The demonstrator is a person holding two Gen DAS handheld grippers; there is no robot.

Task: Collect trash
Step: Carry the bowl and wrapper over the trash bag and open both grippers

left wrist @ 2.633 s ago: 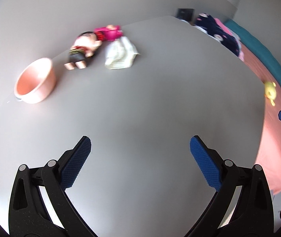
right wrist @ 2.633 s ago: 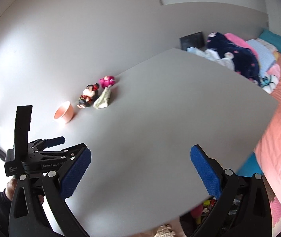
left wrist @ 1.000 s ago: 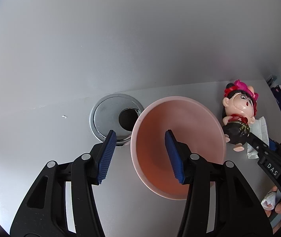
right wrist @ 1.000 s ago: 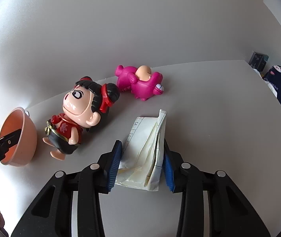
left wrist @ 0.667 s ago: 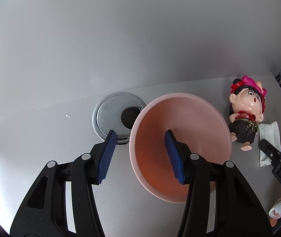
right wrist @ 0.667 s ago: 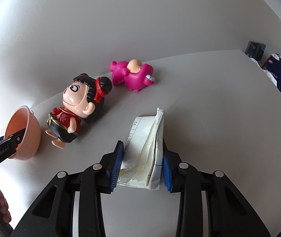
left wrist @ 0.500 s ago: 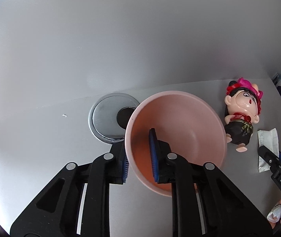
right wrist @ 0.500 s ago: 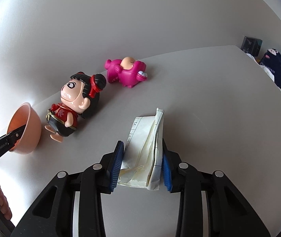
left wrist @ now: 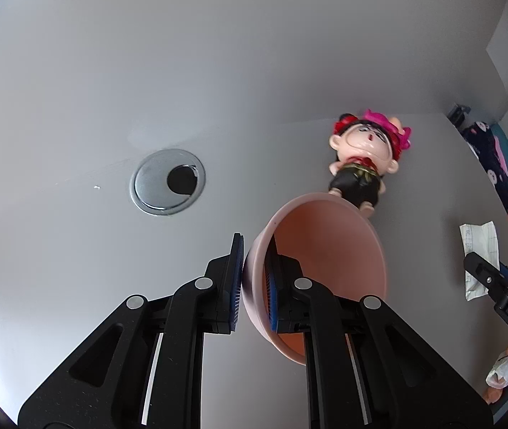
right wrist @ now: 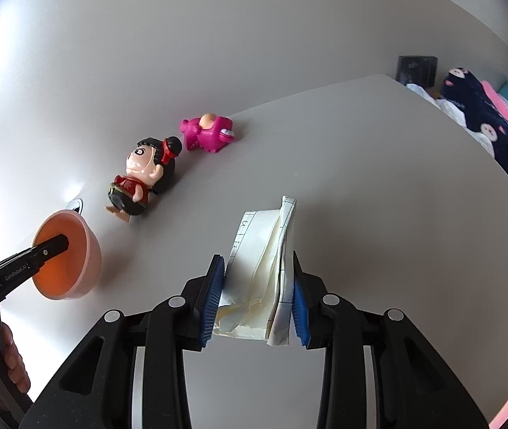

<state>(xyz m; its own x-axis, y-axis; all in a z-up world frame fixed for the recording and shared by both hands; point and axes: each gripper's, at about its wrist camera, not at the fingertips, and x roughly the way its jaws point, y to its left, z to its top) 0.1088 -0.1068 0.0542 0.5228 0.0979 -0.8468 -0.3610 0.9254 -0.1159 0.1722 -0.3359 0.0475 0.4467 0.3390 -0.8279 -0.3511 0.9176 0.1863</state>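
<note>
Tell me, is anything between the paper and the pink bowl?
No. Only bare grey tabletop separates the crumpled white paper, in the right tongs, from the round pink plastic bowl. The black-haired doll lies farther back.

Left tool (left wrist: 254, 279): matte black plastic frame with triangular cut-outs in each arm; round silver screw heads are set at the joints. Fingers are faced with blue ribbed pads (left wrist: 236, 279). White rods are seen between the arms. "GenRobot.AI" is printed in white on its side in the right wrist view.

Right tool (right wrist: 255, 296): the same black frame, silver screws and blue ribbed pads (right wrist: 212, 296). White lettering "DAS" is read on its side in the left wrist view.
</note>
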